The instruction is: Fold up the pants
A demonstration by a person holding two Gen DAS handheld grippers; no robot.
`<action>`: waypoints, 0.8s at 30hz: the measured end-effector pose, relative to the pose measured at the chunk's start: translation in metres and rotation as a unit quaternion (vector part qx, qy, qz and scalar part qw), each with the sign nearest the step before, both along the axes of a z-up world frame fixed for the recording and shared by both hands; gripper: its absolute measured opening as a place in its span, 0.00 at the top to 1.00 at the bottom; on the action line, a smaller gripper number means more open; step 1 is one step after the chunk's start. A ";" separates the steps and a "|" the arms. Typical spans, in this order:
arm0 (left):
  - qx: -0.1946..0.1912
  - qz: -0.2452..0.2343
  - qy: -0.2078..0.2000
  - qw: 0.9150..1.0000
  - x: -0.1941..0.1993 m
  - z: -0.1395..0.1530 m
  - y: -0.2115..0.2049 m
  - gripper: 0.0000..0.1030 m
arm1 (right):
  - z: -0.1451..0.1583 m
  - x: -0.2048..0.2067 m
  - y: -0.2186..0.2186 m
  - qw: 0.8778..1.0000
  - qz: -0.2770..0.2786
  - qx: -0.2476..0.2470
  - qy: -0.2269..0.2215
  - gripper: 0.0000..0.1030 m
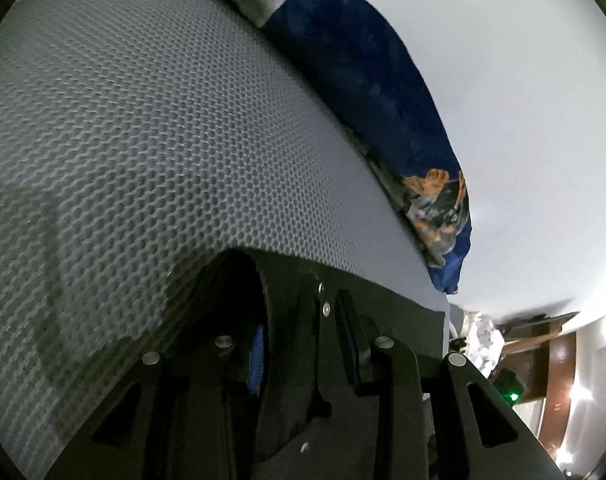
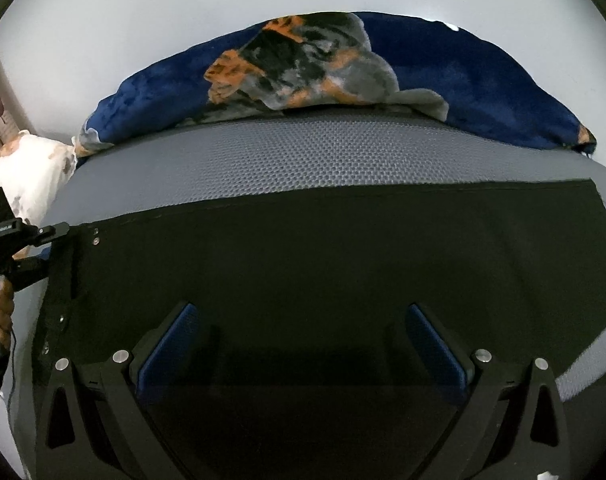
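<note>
While the left gripper (image 1: 299, 320) has its jaws pinched on the left edge of the black pants (image 2: 343, 272), the right gripper (image 2: 303, 344) hangs just above the cloth with its jaws wide and holding nothing. The pants lie flat across the near part of the gray mesh bed (image 2: 323, 160), with a blue blanket (image 2: 463, 76) bunched along its far edge, so I think the folding has barely begun. The near end of the pants is cut off, so I cannot tell legs from waist.

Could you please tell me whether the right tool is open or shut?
Open: the right tool has its blue pads far apart above the black pants, gripping nothing.
</note>
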State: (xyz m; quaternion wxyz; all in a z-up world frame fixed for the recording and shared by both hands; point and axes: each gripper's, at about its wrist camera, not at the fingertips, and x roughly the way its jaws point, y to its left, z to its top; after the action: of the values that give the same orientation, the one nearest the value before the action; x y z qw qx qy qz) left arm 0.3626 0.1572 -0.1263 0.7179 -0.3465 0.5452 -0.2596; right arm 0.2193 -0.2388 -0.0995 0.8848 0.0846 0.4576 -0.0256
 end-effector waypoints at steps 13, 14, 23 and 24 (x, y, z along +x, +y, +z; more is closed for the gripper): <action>-0.016 0.018 -0.033 0.999 -0.012 0.025 -0.020 0.92 | 0.005 0.063 -0.035 0.987 0.150 -0.052 -0.002 0.00; -0.021 0.014 -0.044 0.999 -0.017 0.033 -0.020 0.92 | 0.007 0.066 -0.037 0.984 0.169 -0.049 -0.001 0.00; -0.060 -0.036 -0.148 0.986 -0.074 0.102 -0.019 0.92 | 0.023 0.100 -0.041 0.932 0.356 -0.055 0.030 0.02; -0.063 -0.038 -0.154 0.985 -0.078 0.105 -0.018 0.92 | 0.022 0.102 -0.040 0.926 0.372 -0.058 0.039 0.04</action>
State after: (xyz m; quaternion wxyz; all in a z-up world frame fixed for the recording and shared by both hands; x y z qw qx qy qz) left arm 0.2848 0.1395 -0.0209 0.7596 -0.3256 0.4236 -0.3710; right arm 0.3217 -0.2791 -0.0773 0.8154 -0.1440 0.4881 0.2760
